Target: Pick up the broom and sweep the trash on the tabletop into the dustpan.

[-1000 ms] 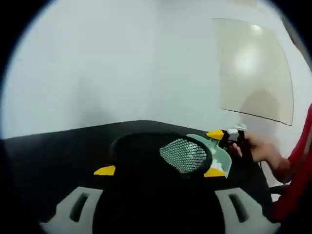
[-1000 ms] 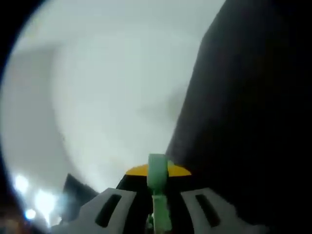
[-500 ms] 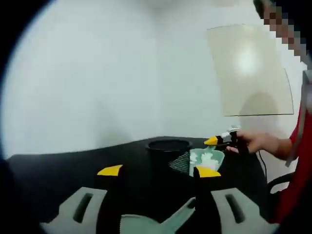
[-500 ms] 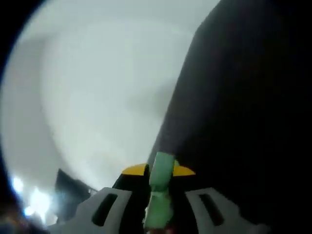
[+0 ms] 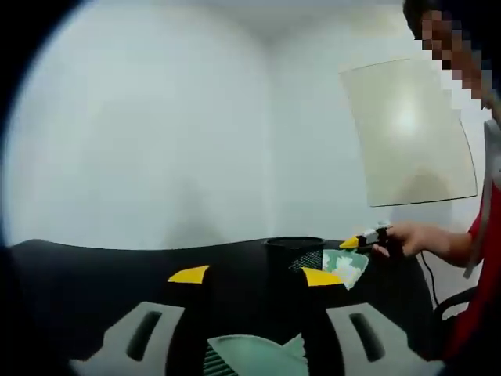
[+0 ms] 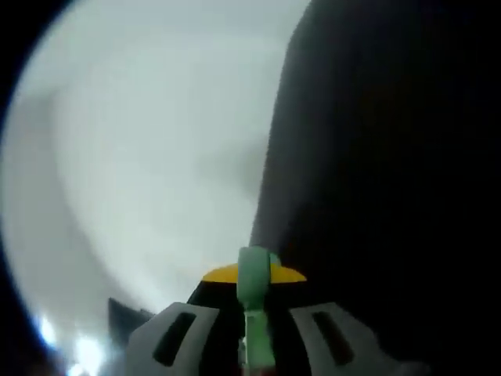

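In the left gripper view, the left tool [image 5: 254, 276] has its yellow-tipped jaws apart, above a pale green broom head [image 5: 246, 356] at 6 o'clock; whether they grip it I cannot tell. Beyond, at 3 o'clock on the black bench [image 5: 94, 274], the right tool [image 5: 362, 240] tilts the green dustpan [image 5: 340, 265] beside a black mesh bin [image 5: 293, 249].

In the right gripper view, the right tool [image 6: 254, 274] is clamped on the dustpan's green handle [image 6: 253, 301] at 6 o'clock.

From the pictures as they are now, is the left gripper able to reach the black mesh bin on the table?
Probably yes. The black mesh bin stands ahead of the left gripper across bare black table. However, its jaws already seem to hold the green broom, and the dustpan sits beside the bin.
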Tool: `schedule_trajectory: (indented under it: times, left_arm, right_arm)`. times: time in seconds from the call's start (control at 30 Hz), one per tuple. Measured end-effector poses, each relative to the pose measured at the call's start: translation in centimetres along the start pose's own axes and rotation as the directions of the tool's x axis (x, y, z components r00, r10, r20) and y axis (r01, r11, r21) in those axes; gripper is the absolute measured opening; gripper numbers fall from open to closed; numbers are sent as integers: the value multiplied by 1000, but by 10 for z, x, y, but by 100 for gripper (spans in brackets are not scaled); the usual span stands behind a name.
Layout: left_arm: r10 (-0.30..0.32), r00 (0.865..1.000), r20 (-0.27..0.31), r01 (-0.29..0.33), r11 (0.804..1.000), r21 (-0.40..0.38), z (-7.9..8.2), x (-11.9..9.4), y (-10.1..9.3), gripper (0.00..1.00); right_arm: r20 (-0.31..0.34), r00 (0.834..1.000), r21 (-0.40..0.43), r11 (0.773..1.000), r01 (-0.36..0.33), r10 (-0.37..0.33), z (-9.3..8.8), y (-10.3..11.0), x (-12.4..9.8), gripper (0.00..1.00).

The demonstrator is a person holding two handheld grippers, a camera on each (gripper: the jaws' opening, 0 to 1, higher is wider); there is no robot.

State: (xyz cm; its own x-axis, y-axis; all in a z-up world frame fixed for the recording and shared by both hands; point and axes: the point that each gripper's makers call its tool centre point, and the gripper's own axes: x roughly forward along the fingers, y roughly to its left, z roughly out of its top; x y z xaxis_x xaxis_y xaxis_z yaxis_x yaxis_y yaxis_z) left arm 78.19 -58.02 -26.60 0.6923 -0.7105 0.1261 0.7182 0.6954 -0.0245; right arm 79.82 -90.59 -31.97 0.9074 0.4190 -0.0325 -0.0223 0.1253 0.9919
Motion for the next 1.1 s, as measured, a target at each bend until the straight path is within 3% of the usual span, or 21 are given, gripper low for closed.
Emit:
schedule_trajectory:
  times: [0.13,0.3,0.6,0.67,0.8,0.83,0.9,1.1]
  left_arm:
    - [12,1000,13,-11,999,-37,1,0,6,39]
    - [24,999,34,-22,998,-56,3,-2,11,38]
    - [15,999,39,-12,996,-92,2,-5,13,35]
    - [12,999,41,-8,996,-92,2,-5,12,34]
    - [10,999,46,-6,996,-93,2,-6,12,34]
    - [9,999,46,-5,996,-94,2,-6,12,33]
    - [8,999,47,-3,996,-94,2,-6,12,33]
    - [6,999,49,-1,995,-101,2,-7,13,31]
  right_arm:
    - [20,1000,-31,1000,-4,5,10,19,-2,12]
    - [60,996,-87,994,-64,70,25,66,-2,12]
    - [81,981,-90,981,-170,177,24,105,15,12]
    - [85,972,-76,974,-213,219,20,110,21,12]
    - [76,961,-139,957,-253,265,10,115,33,12]
    - [85,955,-161,950,-269,285,19,115,50,12]
    - [88,949,-210,937,-280,304,26,118,59,12]
    - [84,928,-307,895,-323,364,18,134,57,11]
